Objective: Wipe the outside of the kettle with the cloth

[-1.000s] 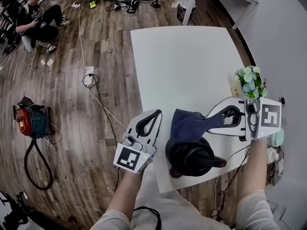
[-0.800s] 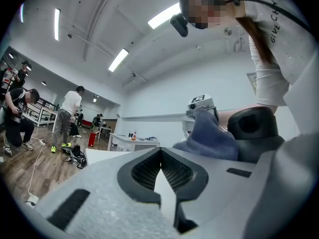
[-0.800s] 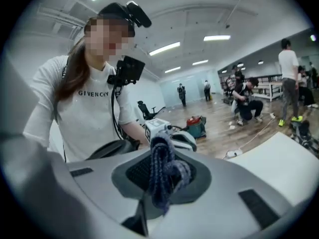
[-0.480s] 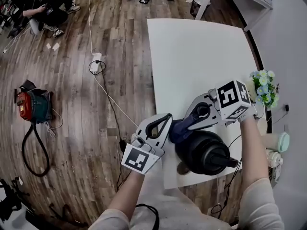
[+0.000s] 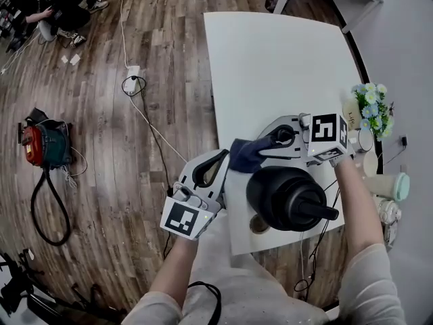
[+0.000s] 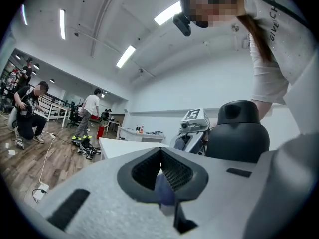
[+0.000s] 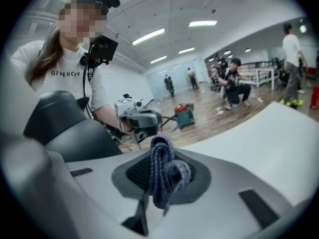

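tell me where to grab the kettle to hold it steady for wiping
Take the handle, the narrow bar that juts from the round body of the kettle toward the near right corner of the table. Probably come in from that open side, fingers closing across the bar; the body looks too wide and smooth to pinch.

White rectangular table (image 5: 270,59) ahead of both pairs of jaws, black rounded plastic kettle (image 5: 284,196) upright on its near end, just beside right gripper (image 5: 265,147) jaws.

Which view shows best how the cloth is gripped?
The right gripper view: the cloth sits bunched between the shut jaws. The head view shows it from above beside the kettle; the left gripper view shows only a blurred blue bit.
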`<move>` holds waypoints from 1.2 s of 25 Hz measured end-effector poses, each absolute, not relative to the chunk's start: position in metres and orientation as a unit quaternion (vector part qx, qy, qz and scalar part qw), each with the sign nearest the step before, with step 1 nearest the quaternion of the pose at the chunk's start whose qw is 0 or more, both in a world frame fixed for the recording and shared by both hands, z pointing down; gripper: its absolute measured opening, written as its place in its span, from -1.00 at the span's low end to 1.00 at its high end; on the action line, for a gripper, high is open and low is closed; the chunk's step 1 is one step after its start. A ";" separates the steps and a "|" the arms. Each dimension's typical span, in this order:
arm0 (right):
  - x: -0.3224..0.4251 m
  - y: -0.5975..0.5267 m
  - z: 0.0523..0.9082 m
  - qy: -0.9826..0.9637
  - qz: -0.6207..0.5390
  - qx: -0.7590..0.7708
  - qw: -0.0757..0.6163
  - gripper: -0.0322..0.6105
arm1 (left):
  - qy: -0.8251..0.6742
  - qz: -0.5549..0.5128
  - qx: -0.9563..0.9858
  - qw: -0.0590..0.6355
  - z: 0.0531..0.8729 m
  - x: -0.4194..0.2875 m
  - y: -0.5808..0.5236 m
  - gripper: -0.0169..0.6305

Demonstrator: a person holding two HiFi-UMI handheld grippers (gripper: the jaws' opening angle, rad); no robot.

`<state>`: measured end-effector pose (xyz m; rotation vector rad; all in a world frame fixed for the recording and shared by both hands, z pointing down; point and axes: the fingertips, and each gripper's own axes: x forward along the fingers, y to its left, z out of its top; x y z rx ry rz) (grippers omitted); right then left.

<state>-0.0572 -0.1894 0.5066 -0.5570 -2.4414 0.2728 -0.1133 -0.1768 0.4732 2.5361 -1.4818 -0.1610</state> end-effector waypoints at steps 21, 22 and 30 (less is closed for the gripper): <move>0.012 -0.073 0.256 -0.937 -0.132 0.307 0.100 -0.74 | -0.538 -0.081 0.838 0.044 0.408 -0.074 -0.108 -0.92; 0.003 -0.063 0.267 -0.934 -0.132 0.311 0.116 -0.74 | -0.544 -0.080 0.834 0.038 0.403 -0.076 -0.102 -0.92; -0.045 -0.030 0.345 -0.826 -0.290 0.336 0.347 -0.74 | -0.542 -0.033 0.838 0.046 0.417 -0.095 -0.072 -0.92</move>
